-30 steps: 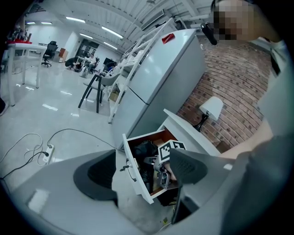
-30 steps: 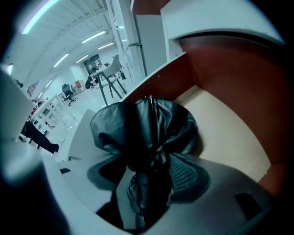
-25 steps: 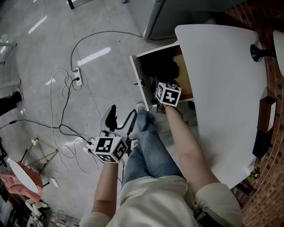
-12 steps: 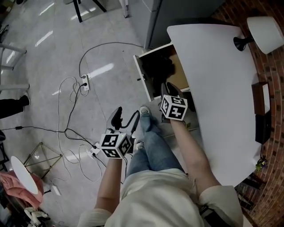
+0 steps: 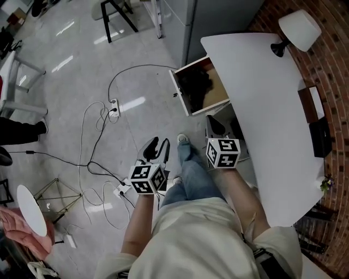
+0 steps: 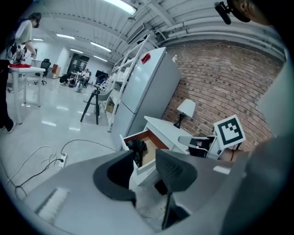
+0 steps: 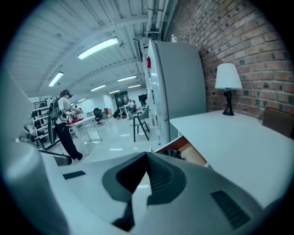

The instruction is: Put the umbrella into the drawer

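Note:
The black umbrella [image 5: 194, 84] lies bunched in the open wooden drawer [image 5: 217, 87] under the white desk [image 5: 262, 109]. It also shows in the left gripper view, umbrella [image 6: 137, 147] in drawer [image 6: 150, 139], and in the right gripper view as a dark shape [image 7: 173, 153]. My right gripper [image 5: 214, 125] hangs short of the drawer, above my knee, shut with nothing in it [image 7: 147, 157]. My left gripper [image 5: 157, 146] is over the floor left of my legs. Its jaws are closing, with a gap and nothing between them [image 6: 144, 154].
A power strip [image 5: 114, 104] and loose cables [image 5: 92, 158] lie on the floor at the left. A grey fridge [image 5: 182, 16] stands behind the desk. A lamp [image 5: 297, 28] and a dark box [image 5: 319, 137] sit on the desk. My shoe [image 5: 182, 140] is below the drawer.
Both grippers have drawn back from the drawer toward my body and risen. The right jaws have shut empty and the left jaws have narrowed. The umbrella stays in the drawer.

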A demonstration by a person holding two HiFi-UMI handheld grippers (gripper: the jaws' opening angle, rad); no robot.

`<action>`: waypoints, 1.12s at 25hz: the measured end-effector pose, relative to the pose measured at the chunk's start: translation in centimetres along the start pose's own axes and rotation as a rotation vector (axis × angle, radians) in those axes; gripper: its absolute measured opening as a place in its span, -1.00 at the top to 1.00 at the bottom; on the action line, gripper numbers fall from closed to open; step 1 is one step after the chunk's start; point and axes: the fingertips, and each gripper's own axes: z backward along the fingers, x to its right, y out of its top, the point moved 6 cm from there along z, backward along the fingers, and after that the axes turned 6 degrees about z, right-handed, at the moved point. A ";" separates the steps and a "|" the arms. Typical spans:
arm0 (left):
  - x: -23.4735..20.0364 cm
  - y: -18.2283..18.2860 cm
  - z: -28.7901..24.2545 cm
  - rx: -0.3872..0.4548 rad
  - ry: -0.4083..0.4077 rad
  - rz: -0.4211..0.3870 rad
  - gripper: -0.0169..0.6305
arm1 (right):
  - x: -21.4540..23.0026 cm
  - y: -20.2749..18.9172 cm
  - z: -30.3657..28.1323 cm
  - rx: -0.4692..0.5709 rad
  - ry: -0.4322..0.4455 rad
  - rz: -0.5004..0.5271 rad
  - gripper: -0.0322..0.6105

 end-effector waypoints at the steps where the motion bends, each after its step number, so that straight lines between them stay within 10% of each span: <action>1: 0.3 -0.2 1.0 0.005 0.001 -0.005 0.50 | -0.6 0.2 1.4 0.012 0.009 0.006 0.89; 28: 7.7 -2.2 16.5 0.186 -0.022 -0.185 0.91 | -9.9 2.0 21.3 0.277 0.202 0.093 0.89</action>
